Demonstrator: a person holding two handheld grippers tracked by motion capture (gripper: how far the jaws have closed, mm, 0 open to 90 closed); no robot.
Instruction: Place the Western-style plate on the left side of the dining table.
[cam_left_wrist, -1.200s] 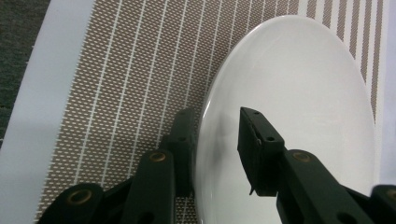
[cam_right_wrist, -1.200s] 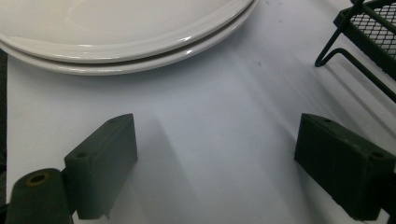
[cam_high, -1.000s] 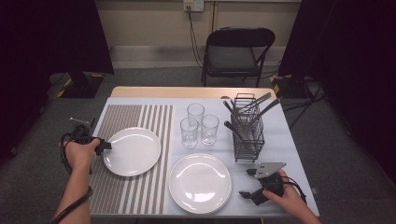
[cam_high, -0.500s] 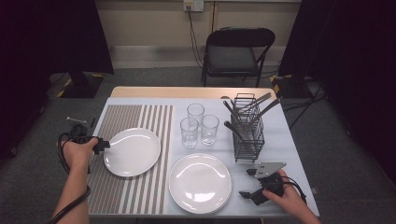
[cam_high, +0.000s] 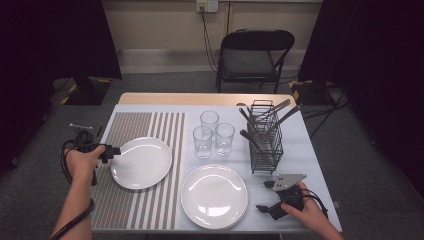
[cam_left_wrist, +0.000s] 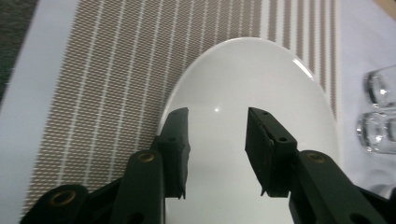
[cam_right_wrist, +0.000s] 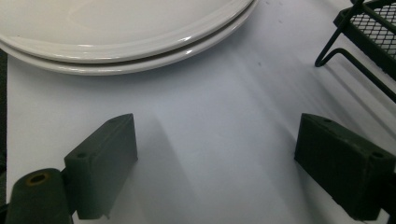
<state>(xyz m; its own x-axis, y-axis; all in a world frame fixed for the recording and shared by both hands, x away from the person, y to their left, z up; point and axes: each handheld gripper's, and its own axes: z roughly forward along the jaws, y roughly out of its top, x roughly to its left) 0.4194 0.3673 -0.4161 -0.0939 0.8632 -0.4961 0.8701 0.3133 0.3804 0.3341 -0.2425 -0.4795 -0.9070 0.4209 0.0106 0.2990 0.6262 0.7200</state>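
A: Let us begin with the biggest thing. What lies on the white worktop (cam_high: 310, 150)?

B: At its left side lies a brown placemat with white stripes (cam_high: 145, 125), and on this mat rests a round white ceramic plate (cam_high: 142, 162). Nearer to the person, at the middle, stands a stack of two white plates (cam_high: 214, 196). Behind them are three clear drinking glasses (cam_high: 212, 134) and a black wire cutlery basket (cam_high: 265, 142) with dark-handled utensils.

A: And what has changed just now?

B: The left gripper (cam_left_wrist: 217, 140) has just been opening its jaws. A second ago they stood closer together at the left rim of the plate on the mat; now there is a moderate gap between them. In the left gripper view the plate shows through this gap, but the pads (cam_left_wrist: 180, 140) do not press on it, so I see nothing held.

A: What does it mean for the work?

B: I judge that the plate is now set down on the striped mat and released. The next plate probably comes from the stack.

A: And the other hand?

B: The right gripper (cam_high: 270, 196) rests low on the worktop, just beside the stack, between it and the basket. Its jaws stand wide apart with bare worktop between them; it holds nothing.
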